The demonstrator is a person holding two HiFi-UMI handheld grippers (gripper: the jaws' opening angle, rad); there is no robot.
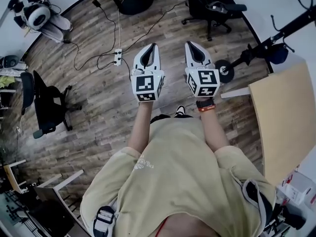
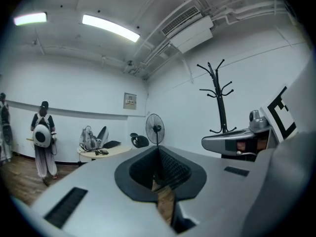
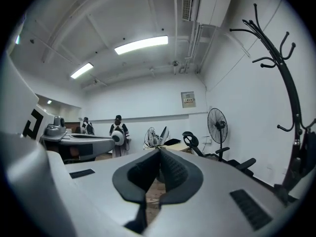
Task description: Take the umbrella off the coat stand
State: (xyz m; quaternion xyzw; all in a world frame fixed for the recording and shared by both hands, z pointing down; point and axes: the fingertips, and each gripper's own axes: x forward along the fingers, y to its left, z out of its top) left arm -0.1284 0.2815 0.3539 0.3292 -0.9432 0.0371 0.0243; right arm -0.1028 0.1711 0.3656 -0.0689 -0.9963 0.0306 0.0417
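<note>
Over the wood floor (image 1: 98,98), head view: left gripper (image 1: 153,47) and right gripper (image 1: 189,44) are held out side by side, pointing level. Both are clenched, pads meeting with nothing between them; each gripper view confirms this. At upper right, beyond the right gripper, the black stand (image 1: 291,26) rises beside a light table (image 1: 281,127). On it hangs the dark blue umbrella (image 1: 279,53), partway along the pole and well apart from both grippers. Right gripper view: stand at right edge, fan (image 3: 217,125) by the far wall.
</note>
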